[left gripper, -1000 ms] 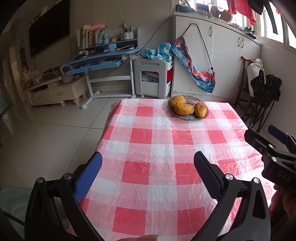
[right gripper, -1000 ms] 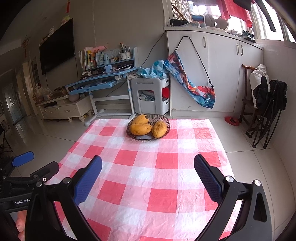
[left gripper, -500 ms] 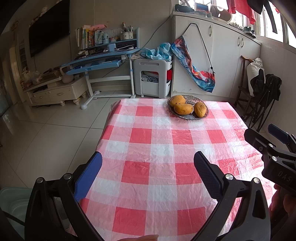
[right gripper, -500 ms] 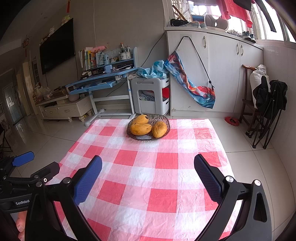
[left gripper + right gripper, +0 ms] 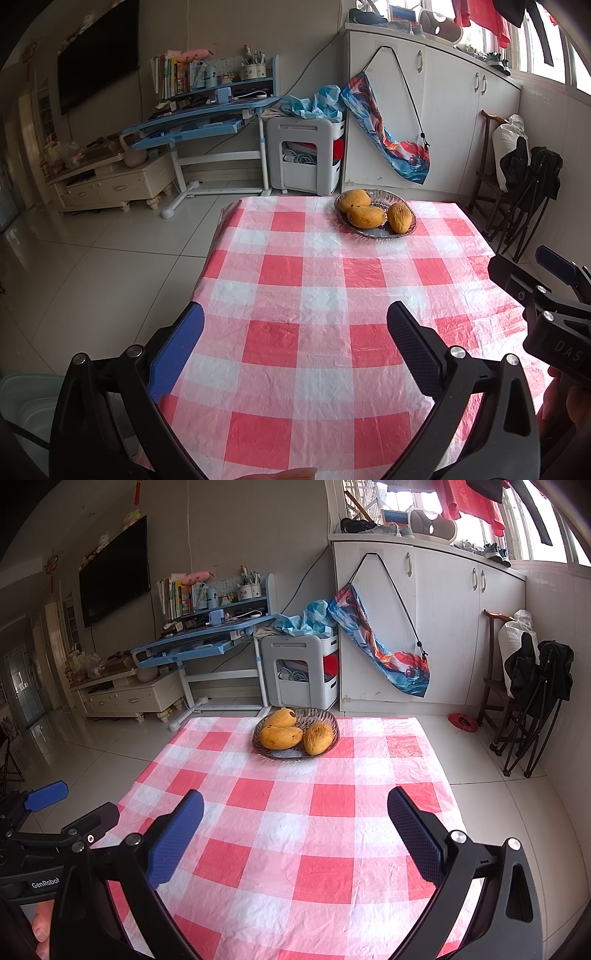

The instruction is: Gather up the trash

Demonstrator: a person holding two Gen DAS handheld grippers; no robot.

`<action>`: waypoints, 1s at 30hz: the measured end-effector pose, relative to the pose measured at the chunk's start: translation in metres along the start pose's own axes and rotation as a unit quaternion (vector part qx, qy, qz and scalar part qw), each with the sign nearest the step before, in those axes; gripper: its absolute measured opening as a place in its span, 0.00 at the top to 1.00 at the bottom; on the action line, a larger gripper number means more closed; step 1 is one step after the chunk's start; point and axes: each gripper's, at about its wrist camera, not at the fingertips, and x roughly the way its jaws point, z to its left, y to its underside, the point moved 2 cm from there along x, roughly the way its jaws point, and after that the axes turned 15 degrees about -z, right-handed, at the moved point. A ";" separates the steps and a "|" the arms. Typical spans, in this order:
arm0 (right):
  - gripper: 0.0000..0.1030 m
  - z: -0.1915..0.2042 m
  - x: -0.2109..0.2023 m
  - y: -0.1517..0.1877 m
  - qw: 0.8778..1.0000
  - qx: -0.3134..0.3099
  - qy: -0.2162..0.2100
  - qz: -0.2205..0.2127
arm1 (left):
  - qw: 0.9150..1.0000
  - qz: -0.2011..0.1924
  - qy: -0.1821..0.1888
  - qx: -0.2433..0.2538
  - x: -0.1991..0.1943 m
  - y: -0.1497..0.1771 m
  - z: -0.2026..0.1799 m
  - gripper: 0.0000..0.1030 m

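No loose trash shows on the red-and-white checked tablecloth (image 5: 317,332). My left gripper (image 5: 295,314) is open over the table's near left part with nothing between its fingers. Open too, my right gripper (image 5: 295,797) hovers over the near right part and holds nothing. Each gripper appears at the edge of the other's view: the right gripper (image 5: 524,260) at the right edge, the left gripper (image 5: 81,803) at the left edge. A pale plastic bin (image 5: 26,402) stands on the floor beside the table's near left corner, mostly hidden behind the left gripper.
A glass bowl (image 5: 325,716) with three mangoes (image 5: 280,737) sits at the far end of the table. Beyond it are a blue desk (image 5: 207,638), a white storage cart (image 5: 303,672) and white cabinets (image 5: 443,627). Folded chairs (image 5: 532,701) stand at the right.
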 end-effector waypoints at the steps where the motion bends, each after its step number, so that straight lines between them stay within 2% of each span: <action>1: 0.07 0.000 0.000 0.000 1.000 0.000 0.000 0.000 | 1.000 0.000 0.000 0.000 0.000 0.000 0.000 0.07; 12: 0.07 0.000 0.000 0.000 1.000 0.000 0.000 0.001 | 1.000 0.000 0.000 0.000 0.000 0.000 0.000 0.07; 19: 0.07 -0.006 0.004 0.000 1.000 -0.009 0.019 0.016 | 1.000 0.000 -0.003 -0.005 0.000 0.001 0.002 0.07; 30: 0.07 -0.011 0.005 0.001 0.999 -0.012 0.027 0.029 | 1.000 0.000 -0.009 0.006 0.004 0.007 0.002 0.07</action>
